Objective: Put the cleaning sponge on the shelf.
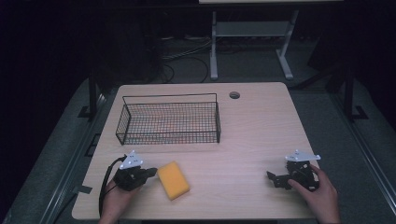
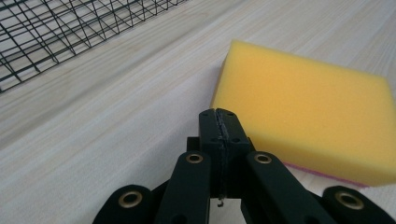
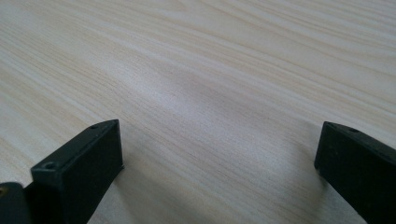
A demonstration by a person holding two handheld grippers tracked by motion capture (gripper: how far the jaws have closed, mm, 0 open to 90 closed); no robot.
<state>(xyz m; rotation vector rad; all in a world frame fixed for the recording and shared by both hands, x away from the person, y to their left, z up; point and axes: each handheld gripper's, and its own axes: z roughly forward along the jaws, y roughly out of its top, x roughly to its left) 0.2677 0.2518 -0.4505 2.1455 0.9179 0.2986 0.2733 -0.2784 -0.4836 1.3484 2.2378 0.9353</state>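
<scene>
On the near left part of the pale wood-grain table (image 1: 243, 135), the yellow rectangular foam sponge (image 1: 173, 180) lies flat, just beside the left gripper (image 1: 150, 172). The left gripper view shows what the high view cannot resolve: the jaws are pressed together with nothing between them, their tip just short of the sponge's near edge, and a thin pink layer lines the sponge's underside. The high view alone places the black wire-mesh basket (image 1: 169, 120) behind the sponge, well apart, and the right gripper (image 1: 272, 178) at the near right, held in a hand (image 1: 320, 196). The right gripper view shows its jaws spread wide over bare wood
</scene>
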